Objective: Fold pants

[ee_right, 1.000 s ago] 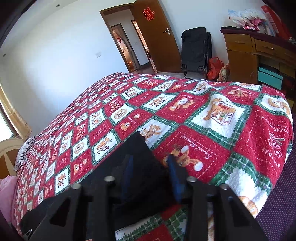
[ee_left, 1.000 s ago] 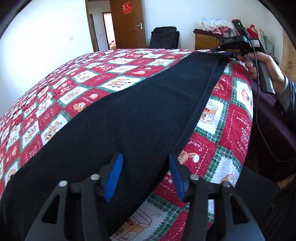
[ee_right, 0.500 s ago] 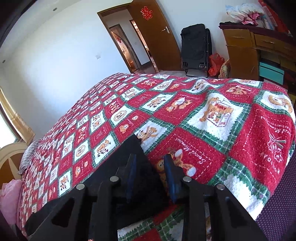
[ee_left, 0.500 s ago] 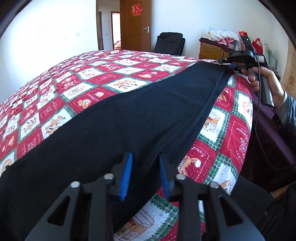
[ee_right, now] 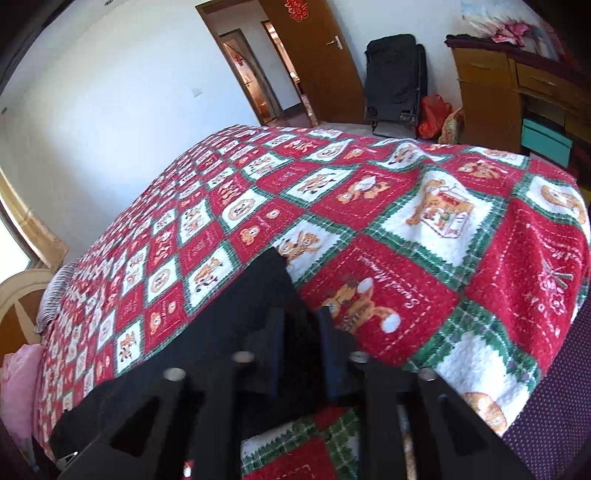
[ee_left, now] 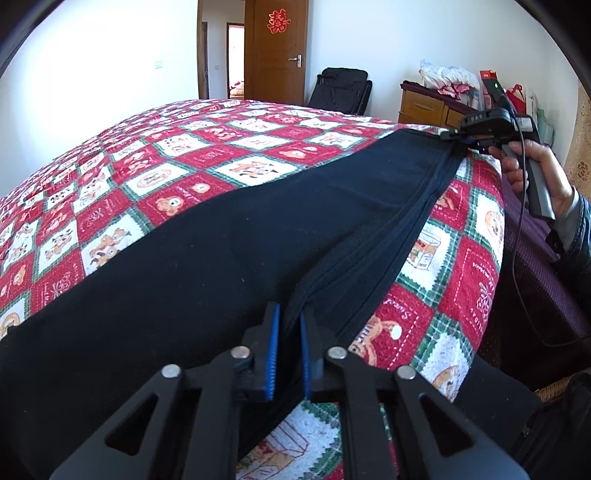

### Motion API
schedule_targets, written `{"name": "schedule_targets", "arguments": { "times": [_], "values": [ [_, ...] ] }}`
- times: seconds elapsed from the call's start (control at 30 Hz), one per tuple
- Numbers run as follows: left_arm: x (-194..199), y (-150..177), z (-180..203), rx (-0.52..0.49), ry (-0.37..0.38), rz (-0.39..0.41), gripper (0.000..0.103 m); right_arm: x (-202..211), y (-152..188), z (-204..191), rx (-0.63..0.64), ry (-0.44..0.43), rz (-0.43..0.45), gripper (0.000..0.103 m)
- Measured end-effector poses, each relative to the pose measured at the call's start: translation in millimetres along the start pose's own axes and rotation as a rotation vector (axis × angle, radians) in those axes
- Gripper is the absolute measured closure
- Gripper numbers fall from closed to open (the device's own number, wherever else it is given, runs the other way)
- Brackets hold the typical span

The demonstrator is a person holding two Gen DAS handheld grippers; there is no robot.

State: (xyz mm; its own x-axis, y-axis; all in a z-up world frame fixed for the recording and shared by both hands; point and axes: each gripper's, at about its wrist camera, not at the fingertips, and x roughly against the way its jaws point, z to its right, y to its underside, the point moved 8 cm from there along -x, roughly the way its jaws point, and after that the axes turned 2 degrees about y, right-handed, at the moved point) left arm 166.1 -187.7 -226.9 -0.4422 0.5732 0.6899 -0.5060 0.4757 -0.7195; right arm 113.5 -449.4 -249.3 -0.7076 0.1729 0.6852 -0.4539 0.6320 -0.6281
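I pinch the near seam edge of the black pants [ee_left: 229, 236], laid lengthwise on the quilted bed [ee_left: 122, 192], with my left gripper [ee_left: 287, 325]; my right gripper [ee_right: 301, 325] has just closed on the far end. Step: securing grips. Next, I judge: lift both ends evenly and fold.

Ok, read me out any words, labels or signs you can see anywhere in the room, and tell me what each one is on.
Red double-happiness paper sign, a decorative Chinese character: on the wooden door.
Stitched script on the red squares of the quilt: perhaps "Sweet Memories", too blurred to be sure.
Small white lettering on the right gripper: too small to read.
Nothing on the black pants.
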Motion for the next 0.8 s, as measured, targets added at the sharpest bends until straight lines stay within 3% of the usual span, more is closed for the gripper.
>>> {"name": "schedule_targets", "arguments": {
  "times": [0.1, 0.37, 0.67, 0.8],
  "values": [
    [4, -2, -1, -0.001, 0.003, 0.015, 0.096, 5, -3, 2, -0.006, -0.013, 0.011, 0.097],
    [12, -5, -2, 0.011, 0.007, 0.043, 0.097, 30, -9, -18, 0.085, 0.009, 0.066, 0.097],
    [5, 9, 2, 0.009, 0.020, 0.012, 0.097, 17, 4, 6, 0.074, 0.056, 0.021, 0.097],
    [14, 5, 3, 0.003, 0.015, 0.042, 0.097, 30, -2, 4, 0.078, 0.051, 0.060, 0.098]
  ]
}}
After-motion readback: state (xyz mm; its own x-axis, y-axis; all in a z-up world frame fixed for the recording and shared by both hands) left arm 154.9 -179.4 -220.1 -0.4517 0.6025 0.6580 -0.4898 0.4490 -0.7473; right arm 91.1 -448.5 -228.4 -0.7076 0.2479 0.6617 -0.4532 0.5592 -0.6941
